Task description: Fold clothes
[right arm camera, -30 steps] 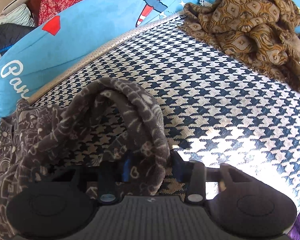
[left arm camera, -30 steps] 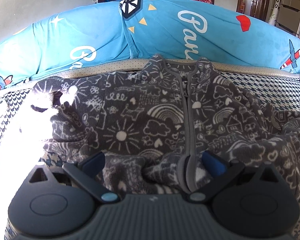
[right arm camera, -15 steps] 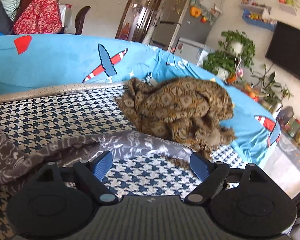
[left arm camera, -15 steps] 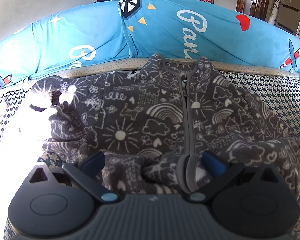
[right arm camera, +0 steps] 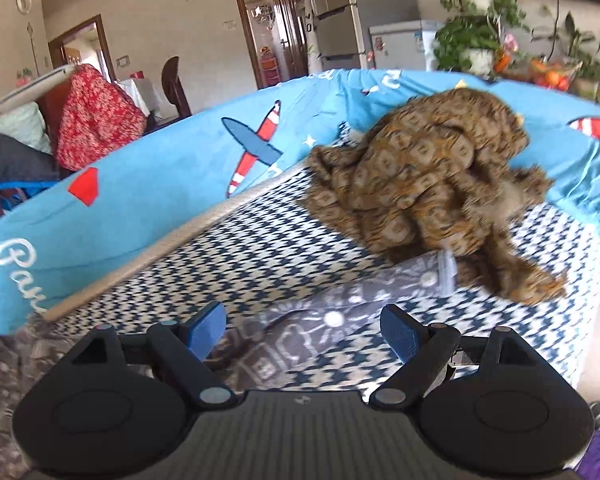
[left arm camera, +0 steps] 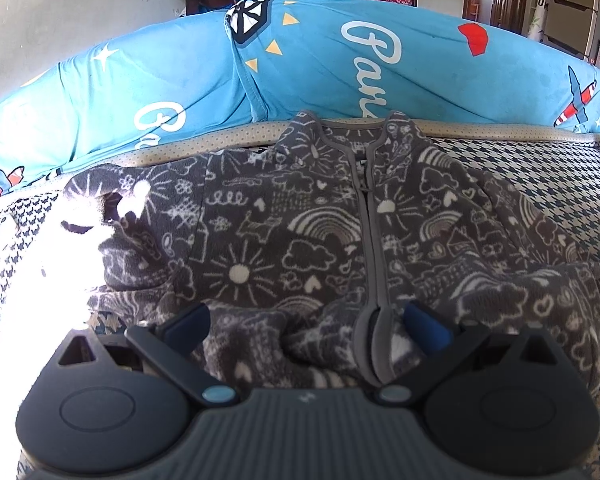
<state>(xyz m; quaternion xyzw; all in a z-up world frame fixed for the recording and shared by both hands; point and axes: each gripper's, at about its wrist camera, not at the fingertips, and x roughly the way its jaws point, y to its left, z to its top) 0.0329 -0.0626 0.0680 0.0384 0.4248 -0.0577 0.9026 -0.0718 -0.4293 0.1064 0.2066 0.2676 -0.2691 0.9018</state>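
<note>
Sleeve [right arm camera: 340,316] released, right claw [right arm camera: 304,330] just opened, lifted, left claw [left arm camera: 306,322] apparently apart.

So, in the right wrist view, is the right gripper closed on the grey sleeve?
No, the right gripper stands open above the grey sleeve, which lies flat on the houndstooth cover, touching neither blue pad.

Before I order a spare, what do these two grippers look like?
Both match. The left gripper and the right gripper each have a ribbed dark grey body, two round black housings with triangular cut-outs, black angled fingers with pale pivot pins, and blue pads. No cables or sleeves show.
</note>
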